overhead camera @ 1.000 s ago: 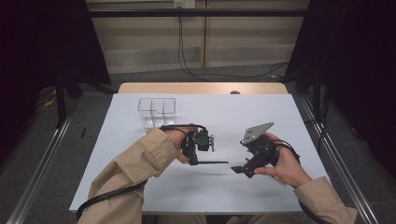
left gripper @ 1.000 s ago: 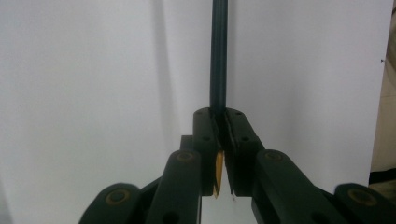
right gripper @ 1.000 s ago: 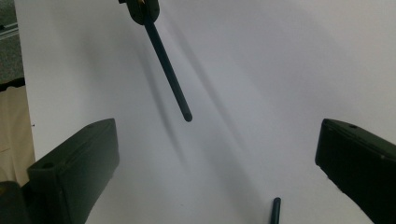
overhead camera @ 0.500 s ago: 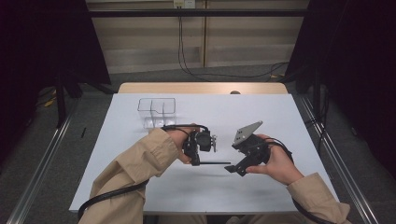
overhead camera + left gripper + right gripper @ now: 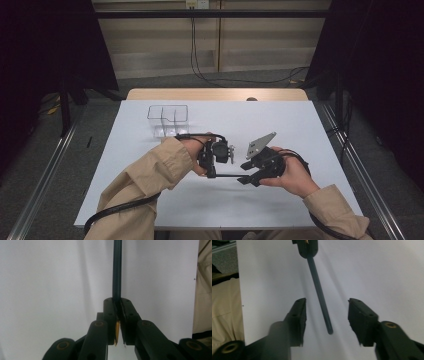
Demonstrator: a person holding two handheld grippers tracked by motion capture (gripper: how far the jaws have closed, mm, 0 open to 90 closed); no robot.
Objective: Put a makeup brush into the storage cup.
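High view: near the middle of the frame, over the white desk (image 5: 150, 200), the left gripper (image 5: 214, 172) holds a dark pencil (image 5: 227, 175) level, its free end pointing right toward the right gripper (image 5: 246, 179). A clear plastic box (image 5: 167, 120) with compartments stands on the desk toward the upper left, well apart from both hands.

In the left gripper view the left gripper (image 5: 119, 312) is clamped tight on the pencil (image 5: 116, 272), which runs straight up the centre of the frame from between the pads; a yellowish bit of it (the sharpened wooden end, by the look of it) shows low between the jaws.

In the right gripper view the right gripper (image 5: 327, 312) has just been closing, and its jaws stand partly open with the pencil (image 5: 319, 295) slanting down between them, its blunt end in the gap. The pads stay clear of it on both sides. At the top of that frame the left gripper (image 5: 306, 247) grips the pencil's far end. A beige sleeve (image 5: 224, 310) fills the left edge.
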